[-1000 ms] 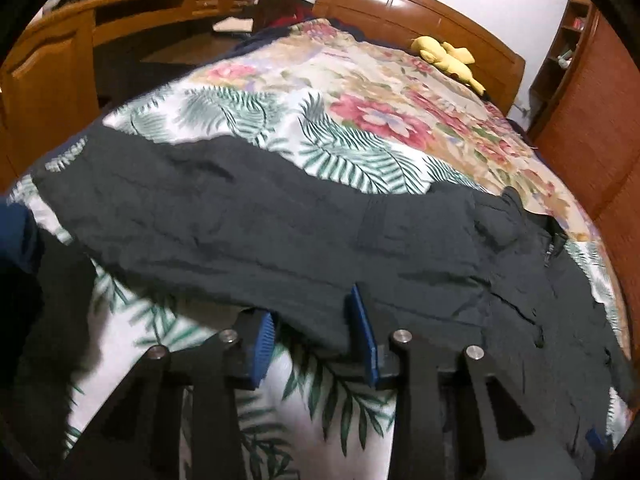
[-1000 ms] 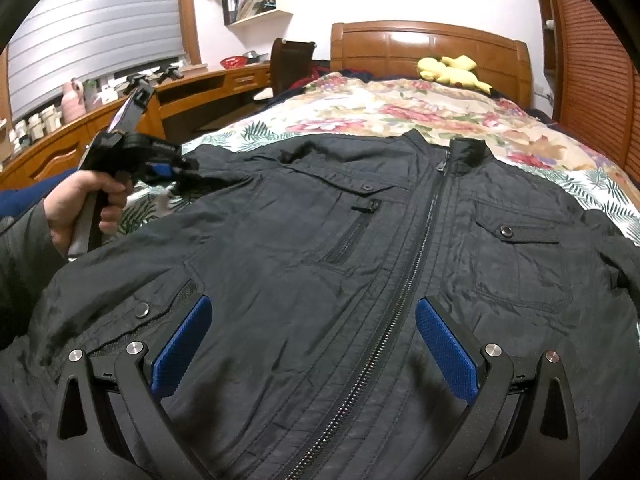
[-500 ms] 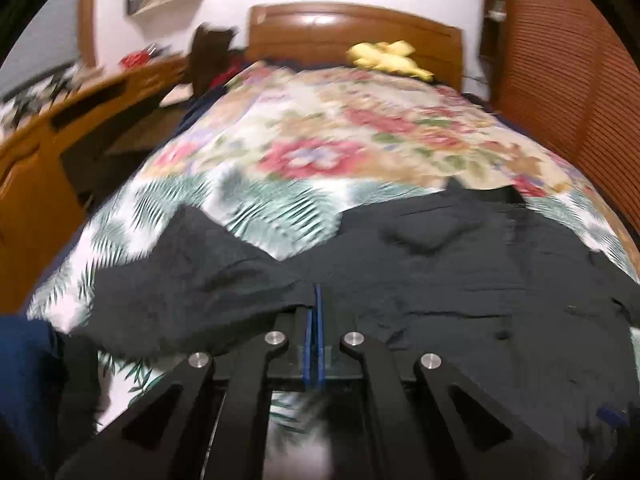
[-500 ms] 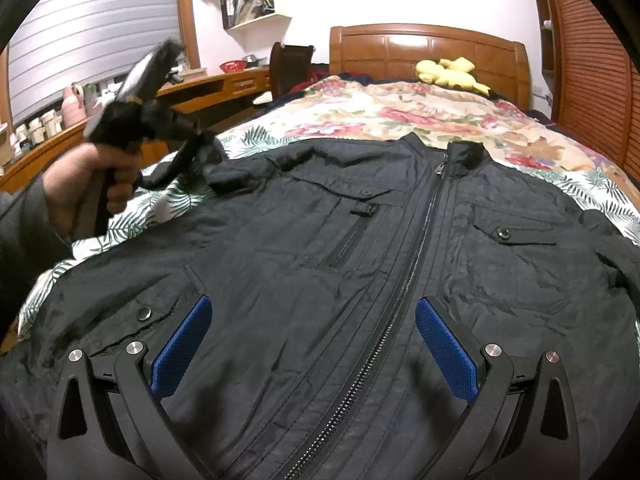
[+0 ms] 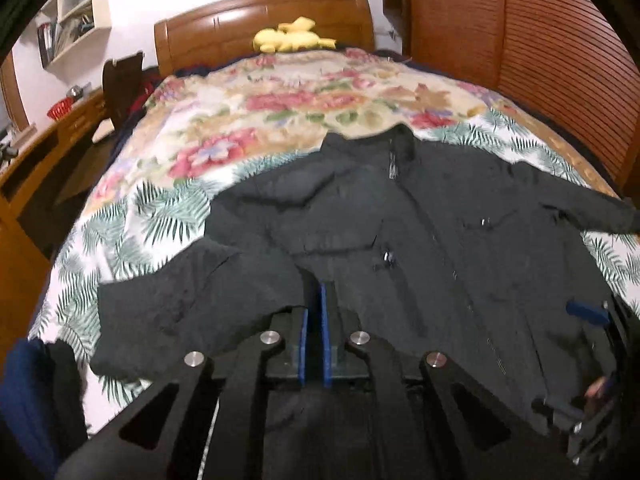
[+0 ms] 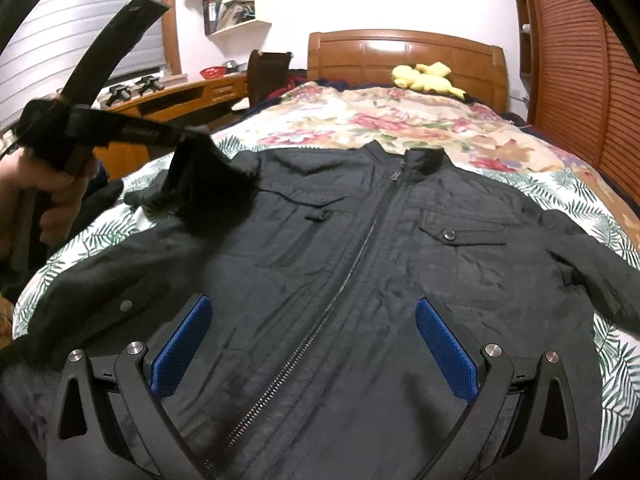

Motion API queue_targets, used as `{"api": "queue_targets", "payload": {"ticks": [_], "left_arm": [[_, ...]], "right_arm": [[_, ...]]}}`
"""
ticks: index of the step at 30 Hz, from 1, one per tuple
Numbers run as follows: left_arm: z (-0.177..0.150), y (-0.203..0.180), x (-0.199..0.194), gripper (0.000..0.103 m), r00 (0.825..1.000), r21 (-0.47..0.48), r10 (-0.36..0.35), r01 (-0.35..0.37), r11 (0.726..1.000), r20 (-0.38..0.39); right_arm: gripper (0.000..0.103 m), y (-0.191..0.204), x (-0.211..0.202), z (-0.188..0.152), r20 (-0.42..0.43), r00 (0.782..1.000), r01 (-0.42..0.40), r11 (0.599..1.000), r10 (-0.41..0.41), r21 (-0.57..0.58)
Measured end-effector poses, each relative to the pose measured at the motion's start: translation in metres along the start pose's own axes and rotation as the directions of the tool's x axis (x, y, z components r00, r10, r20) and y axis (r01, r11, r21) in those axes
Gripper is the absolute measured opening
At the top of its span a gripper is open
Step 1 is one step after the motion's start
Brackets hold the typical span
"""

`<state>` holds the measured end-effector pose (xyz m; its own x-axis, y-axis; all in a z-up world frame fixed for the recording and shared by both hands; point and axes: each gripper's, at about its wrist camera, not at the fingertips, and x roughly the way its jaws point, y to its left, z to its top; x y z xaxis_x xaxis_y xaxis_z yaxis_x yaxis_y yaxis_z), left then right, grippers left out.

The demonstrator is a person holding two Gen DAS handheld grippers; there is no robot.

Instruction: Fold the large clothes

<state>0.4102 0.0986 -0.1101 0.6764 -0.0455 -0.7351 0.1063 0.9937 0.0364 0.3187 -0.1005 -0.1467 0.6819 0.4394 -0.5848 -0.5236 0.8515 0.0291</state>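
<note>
Left hand-held gripper [image 5: 314, 312], open a second ago, now clamps the black jacket's [image 6: 360, 280] sleeve [image 6: 208, 184], lifted off the bed's [image 6: 400, 120] left edge, starting the fold; right hand-held gripper [image 6: 320, 348] hovers open.

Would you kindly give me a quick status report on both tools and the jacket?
Left tool shut on black zip-front jacket's sleeve, lifted. Right tool open, above hem. Nothing in the way.

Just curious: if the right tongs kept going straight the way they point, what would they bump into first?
Most likely the jacket. The right tongs hang open low over its zipped front, aimed along it, so they'd probably meet the fabric near the zipper, though depth is unclear.
</note>
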Motion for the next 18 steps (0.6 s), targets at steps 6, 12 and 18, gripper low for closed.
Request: {"api": "queue_targets", "payload": {"ticks": [6, 12, 18], "left_arm": [[-0.017, 0.011, -0.031, 0.031, 0.999, 0.002, 0.028, -0.028, 1.0, 0.025], [-0.025, 0.037, -0.068, 0.041, 0.993, 0.013, 0.084, -0.086, 0.996, 0.077], [-0.047, 0.092, -0.049, 0.046, 0.991, -0.084, 0.129, -0.126, 0.988, 0.026]], "right_arm": [[0.103, 0.005, 0.005, -0.002, -0.014, 1.0, 0.005, 1.0, -0.006, -0.023], [0.103, 0.014, 0.01, -0.001, -0.014, 1.0, 0.011, 0.998, -0.012, -0.056], [0.103, 0.015, 0.011, -0.003, -0.012, 1.0, 0.016, 0.998, -0.016, -0.059]]}}
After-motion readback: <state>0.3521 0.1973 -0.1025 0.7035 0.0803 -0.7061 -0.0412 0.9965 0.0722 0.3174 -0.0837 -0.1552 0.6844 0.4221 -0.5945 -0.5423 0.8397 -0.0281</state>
